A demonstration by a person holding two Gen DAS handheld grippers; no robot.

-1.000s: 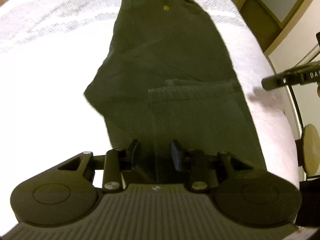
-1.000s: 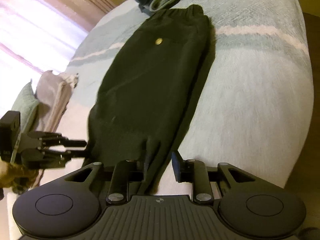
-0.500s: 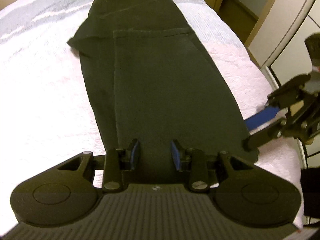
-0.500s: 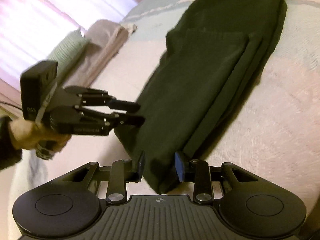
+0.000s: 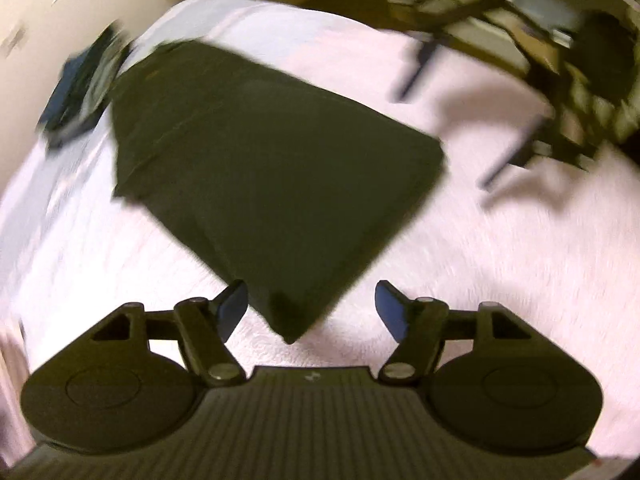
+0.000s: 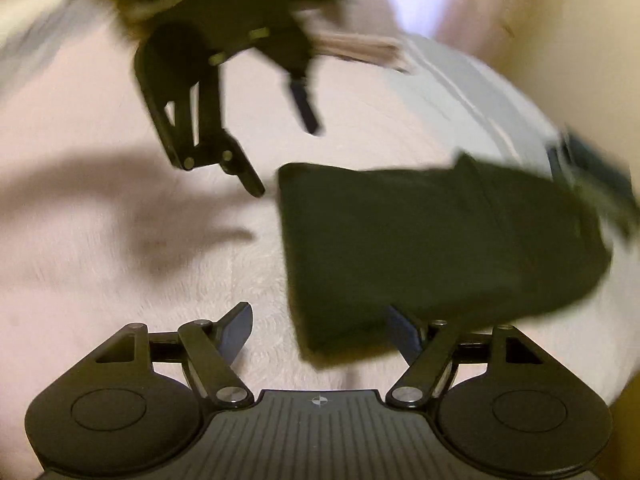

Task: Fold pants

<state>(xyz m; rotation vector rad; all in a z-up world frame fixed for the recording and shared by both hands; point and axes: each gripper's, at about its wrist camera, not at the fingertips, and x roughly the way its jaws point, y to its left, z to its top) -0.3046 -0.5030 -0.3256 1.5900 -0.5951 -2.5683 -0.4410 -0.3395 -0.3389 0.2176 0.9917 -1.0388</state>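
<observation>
Both claws, left [image 5: 310, 312] and right [image 6: 320, 334], gape empty, and we judge the pants [image 5: 264, 184] folded compact on the bed [image 5: 500, 248], nearly done.

Left gripper [image 5: 310, 312] and right gripper [image 6: 320, 332] both hover with jaws spread wide.

Home bedroom: bed w/ pale bedspread [image 5: 460, 280], pillows [image 6: 360, 46], folded clothes [image 5: 80, 88].

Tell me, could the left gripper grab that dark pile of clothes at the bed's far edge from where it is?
Probably not without moving. The left gripper is open, but the folded pants lie between it and the dark pile; it would have to pass over them.
</observation>
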